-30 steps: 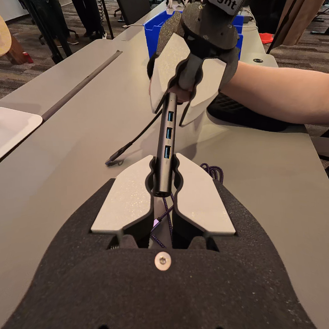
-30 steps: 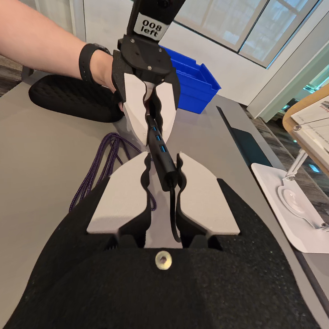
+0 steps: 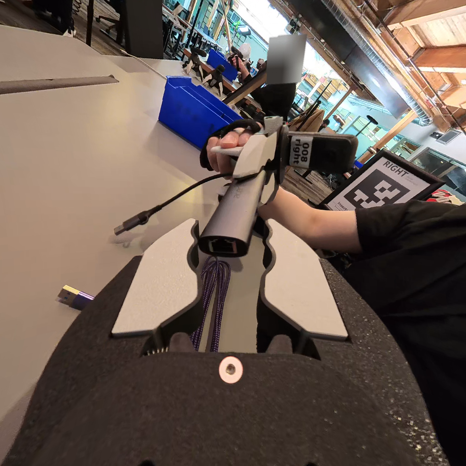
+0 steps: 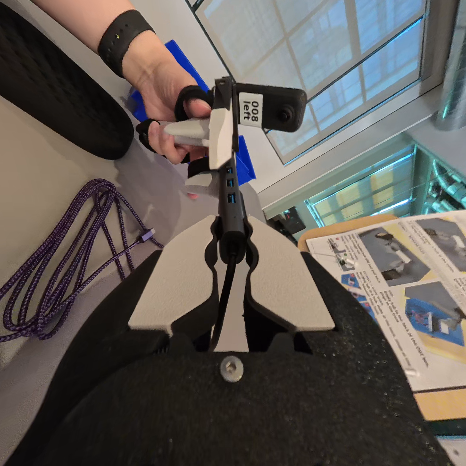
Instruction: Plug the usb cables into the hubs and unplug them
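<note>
Hub (image 3: 228,222) hangs in air above the table (image 3: 75,156), right gripper (image 4: 233,242) clamped on its cable end; left gripper (image 3: 227,248) looks apart around the other end. Purple cable (image 4: 60,262) lies below.

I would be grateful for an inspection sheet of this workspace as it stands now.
Surface: grey table, bare around the work.
Job's things: hub held in the air, its blue ports unplugged.
Clutter: blue bin, black pad, printed sheet.
Grippers: right tongs shut on the hub's lead end; left tongs open around the other end.
Cables: purple cable coiled loose on the table; hub lead hangs with its plug free.
Surroundings: windows; a person stands beyond the table.
</note>
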